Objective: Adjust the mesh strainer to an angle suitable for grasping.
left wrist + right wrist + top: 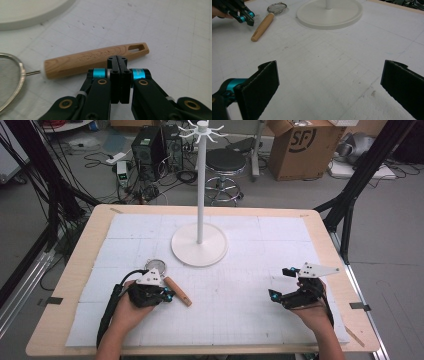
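Note:
A small strainer lies flat on the white mat, its wire mesh bowl point(155, 265) to the left and its wooden handle point(178, 291) slanting toward the right. My left gripper point(171, 296) sits right at the near side of that handle. In the left gripper view its jaws point(117, 58) are shut, pad against pad, with nothing between them, and the handle point(75, 63) lies just beyond the tips. My right gripper point(279, 283) rests open at the right of the mat; its two pads point(265, 82) stand far apart over bare mat.
A white hook stand rises from a round base point(199, 252) at the middle back of the mat, its pole point(201, 180) topped by hooks. The wooden table edge point(70, 270) frames the mat. Beyond it stand a stool point(225, 162), cardboard box point(300, 145) and cables.

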Demonstrator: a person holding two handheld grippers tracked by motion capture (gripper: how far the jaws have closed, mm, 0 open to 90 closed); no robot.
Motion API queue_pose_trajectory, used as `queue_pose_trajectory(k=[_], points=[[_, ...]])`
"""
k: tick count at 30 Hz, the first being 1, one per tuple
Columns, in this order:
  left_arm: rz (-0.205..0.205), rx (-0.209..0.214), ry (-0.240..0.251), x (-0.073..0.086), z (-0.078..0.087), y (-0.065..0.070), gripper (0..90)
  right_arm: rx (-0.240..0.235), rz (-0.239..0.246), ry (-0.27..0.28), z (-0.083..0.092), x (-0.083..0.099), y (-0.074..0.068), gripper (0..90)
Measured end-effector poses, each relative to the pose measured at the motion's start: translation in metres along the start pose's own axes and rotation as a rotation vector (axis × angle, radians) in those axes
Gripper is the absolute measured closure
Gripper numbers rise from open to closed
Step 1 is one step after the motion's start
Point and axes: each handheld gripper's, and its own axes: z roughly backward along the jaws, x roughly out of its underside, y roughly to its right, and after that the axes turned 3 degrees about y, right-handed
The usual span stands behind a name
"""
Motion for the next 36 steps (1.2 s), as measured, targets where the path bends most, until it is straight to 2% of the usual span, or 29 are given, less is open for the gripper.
queue_pose_trajectory(k=[2,6,18,25,30,35,36], points=[[-0.01,0.013,-0.009,-0.002,-0.006,0.002,89.7,-0.001,0.007,0.002,0.0,0.0,0.0,0.5],[-0.021,0.011,-0.008,-0.006,-0.013,0.004,89.7,-0.002,0.002,0.003,0.0,0.0,0.0,0.5],[-0.045,-0.009,-0.012,-0.025,-0.043,0.007,89.7,-0.002,0.009,-0.005,-0.003,0.0,0.0,0.5],[-0.03,-0.016,0.013,-0.031,-0.056,0.006,89.7,-0.001,0.005,-0.004,-0.002,0.0,0.001,0.5],[-0.031,-0.022,0.008,-0.031,-0.054,0.006,89.4,-0.005,0.001,-0.005,-0.002,0.001,0.001,0.5],[-0.029,-0.044,0.03,-0.033,-0.042,0.005,79.9,-0.007,0.002,-0.009,-0.002,0.001,0.001,0.5],[-0.03,-0.052,0.036,-0.034,-0.035,0.004,78.5,-0.004,0.004,-0.007,-0.002,0.001,0.001,0.5]])
